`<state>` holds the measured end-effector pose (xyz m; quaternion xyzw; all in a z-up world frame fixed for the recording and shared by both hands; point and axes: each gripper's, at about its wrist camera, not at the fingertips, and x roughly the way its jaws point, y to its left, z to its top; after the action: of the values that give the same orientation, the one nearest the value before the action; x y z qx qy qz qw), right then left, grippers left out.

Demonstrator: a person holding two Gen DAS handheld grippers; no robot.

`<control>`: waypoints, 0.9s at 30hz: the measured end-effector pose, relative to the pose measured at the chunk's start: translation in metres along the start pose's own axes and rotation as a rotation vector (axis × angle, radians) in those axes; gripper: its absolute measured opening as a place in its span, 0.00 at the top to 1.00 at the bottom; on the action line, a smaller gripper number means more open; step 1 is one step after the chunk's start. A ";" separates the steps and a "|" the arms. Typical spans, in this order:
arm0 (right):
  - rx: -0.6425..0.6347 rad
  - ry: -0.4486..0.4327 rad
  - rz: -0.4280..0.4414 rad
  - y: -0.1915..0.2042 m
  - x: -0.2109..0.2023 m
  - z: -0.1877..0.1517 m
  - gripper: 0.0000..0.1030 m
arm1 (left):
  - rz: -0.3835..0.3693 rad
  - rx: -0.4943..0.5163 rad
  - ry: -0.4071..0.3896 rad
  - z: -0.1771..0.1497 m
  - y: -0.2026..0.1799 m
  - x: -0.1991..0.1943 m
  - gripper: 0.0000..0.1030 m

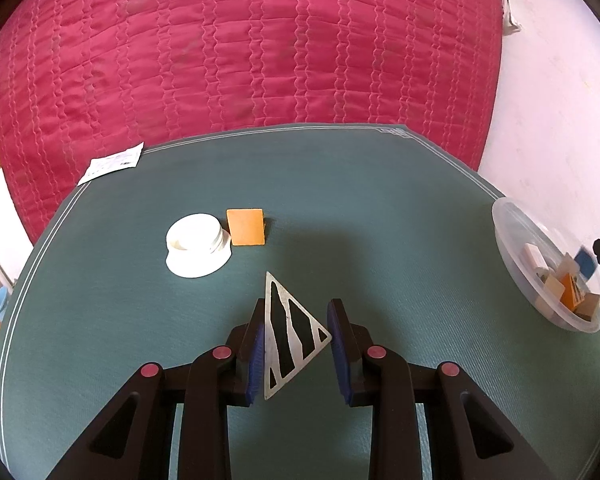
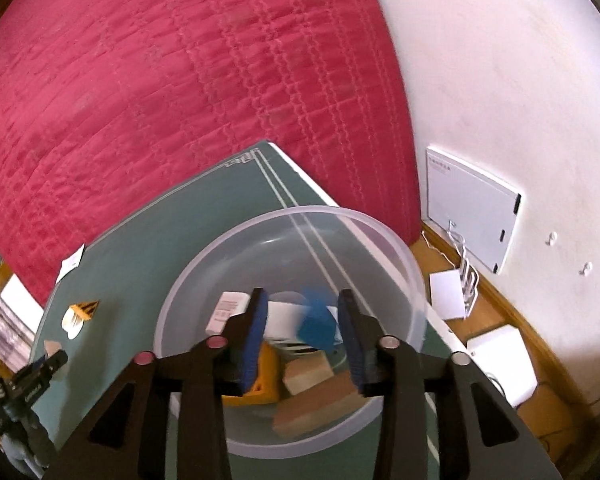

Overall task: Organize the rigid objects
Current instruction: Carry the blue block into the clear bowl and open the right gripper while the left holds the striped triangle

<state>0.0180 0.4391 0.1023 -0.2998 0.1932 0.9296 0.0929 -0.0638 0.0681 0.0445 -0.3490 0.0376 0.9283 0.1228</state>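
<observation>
- While the left claw point(image 1: 296, 344) hangs low over the green desk point(image 1: 380, 208), its jaws stand wide with the striped triangle point(image 1: 290, 336) lying flat between them; neither pad seems to press it, so I read this as lining up for a pinch, not a grip.
- That triangle looks thin and flat, which is surely why the claw comes in so low: the pads have to catch its edges.
- Further out on the desk wait the white round lid point(image 1: 198, 246) and the orange tile point(image 1: 246, 227), the tile just beside the lid and perhaps touching it. Both remain unsorted.
- Over on the right, the clear bowl point(image 2: 380, 232) sits near the desk's corner, and that's the collecting point: wooden blocks point(image 2: 308, 368), a yellow piece point(image 2: 266, 372) and a white box point(image 2: 228, 310) are piled inside.
- Right claw point(image 2: 304, 340) hovers over the bowl with jaws wide, gripping nothing. A blue piece point(image 2: 318, 322) shows blurred between the pads, touching neither as far as I can tell; my guess is it's dropping in, though the smear hides its shape.
- Holding directly above the bowl makes sense: anything released lands inside and not on the desk.
- Off the task, a paper slip point(image 1: 112, 162) overhangs the desk's far-left corner against the red quilt point(image 1: 240, 48).
- By my count three pieces are left to bring over, the triangle first.
</observation>
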 end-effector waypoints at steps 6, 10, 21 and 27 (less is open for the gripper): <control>0.017 -0.016 -0.016 -0.008 -0.004 -0.001 0.61 | -0.002 0.001 0.005 -0.001 -0.004 0.000 0.70; 0.033 -0.032 -0.024 -0.012 -0.008 -0.001 0.61 | -0.010 0.004 0.010 -0.003 -0.008 -0.001 0.70; 0.060 -0.087 -0.065 -0.025 -0.023 0.003 0.61 | -0.079 0.031 0.061 -0.001 -0.031 0.004 0.70; 0.020 -0.094 -0.066 -0.015 -0.023 -0.001 0.61 | -0.126 0.069 0.063 0.007 -0.053 0.001 0.70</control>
<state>0.0411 0.4512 0.1108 -0.2612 0.1878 0.9371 0.1352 -0.0554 0.1211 0.0493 -0.3753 0.0516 0.9054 0.1917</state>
